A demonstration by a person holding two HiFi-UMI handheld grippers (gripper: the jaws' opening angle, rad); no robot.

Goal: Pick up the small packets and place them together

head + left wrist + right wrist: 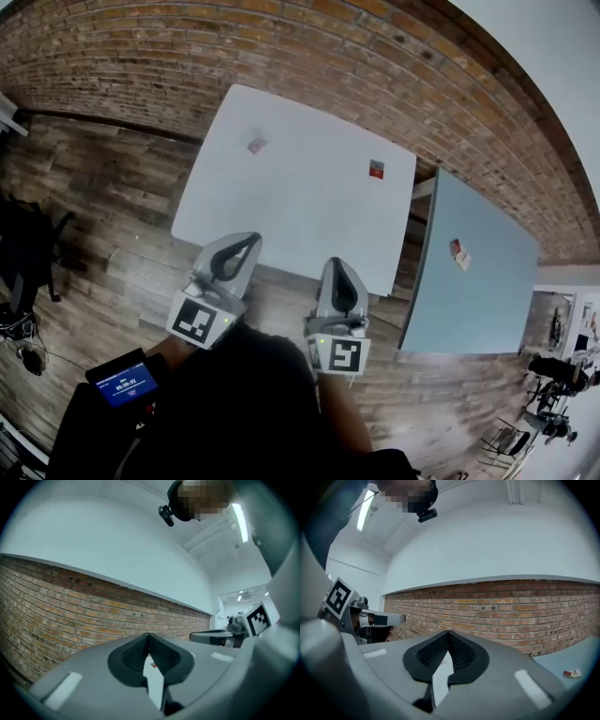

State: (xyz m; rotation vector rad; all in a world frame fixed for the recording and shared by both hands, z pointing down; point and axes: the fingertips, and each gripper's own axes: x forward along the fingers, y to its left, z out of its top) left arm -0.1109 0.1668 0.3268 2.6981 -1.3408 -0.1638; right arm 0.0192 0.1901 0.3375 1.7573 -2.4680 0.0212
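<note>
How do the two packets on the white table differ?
The left packet is pale pink-white and lies skewed; the right packet is red and dark and sits squarer. The left packet is on the left half of the white table; the right packet is near the blue-grey table. Both are small, lying flat, untouched.

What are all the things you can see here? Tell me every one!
white table: one, white, just ahead of the grippers
grey-blue table: one, grey-blue, right of the white table
pinkish packet: one, pinkish, far left part of the white table
red packet: one, red, far right part of the white table
red-and-white packet: one, red and white, on the grey-blue table
brick wall: one, red-brown, behind both tables
wooden floor: one, brown, under everything
wrist screen: one, black with blue display, bottom left
left gripper: one, grey, jaws shut, empty
right gripper: one, grey, jaws shut, empty
</note>
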